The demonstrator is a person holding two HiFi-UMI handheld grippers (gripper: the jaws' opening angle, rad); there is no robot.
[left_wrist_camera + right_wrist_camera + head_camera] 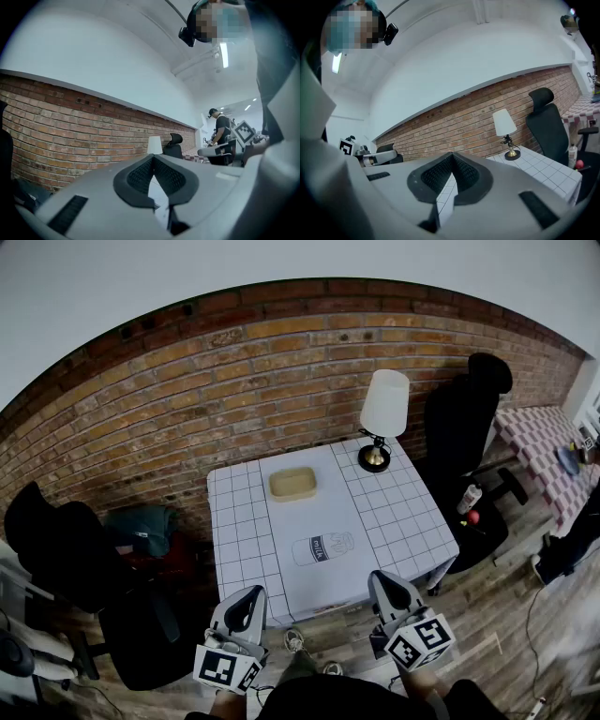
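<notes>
- Far left: black office chair (56, 554) on the wood floor, in front of the brick wall (187, 399).
- Left gripper (251, 593): held low in front of the person's body, just short of the table's near edge, tips toward the table. In the left gripper view (153, 157) the jaws are clenched, pads meeting at the tips, nothing between them.
- Table (412, 521): square, with a white grid cloth.
- Tan dish (292, 483): on the far half of the table, a little left of centre.
- Milk bottle (323, 547): white, lying on its side near the table's middle, closer to the front edge than the dish. It lies between the lines of the two grippers, well apart from both and touched by neither.
- Lamp (382, 418): upright at the far right corner of the table, white shade, brass foot. It also shows in the right gripper view (505, 133).
- Right gripper (382, 578): level with the left one, just short of the table's near right edge. In the right gripper view (452, 155) the jaws are pressed together and hold nothing.
- Right: second black chair (464, 409) beyond the table's right side.
- Far right: a checked cloth (539, 442).
</notes>
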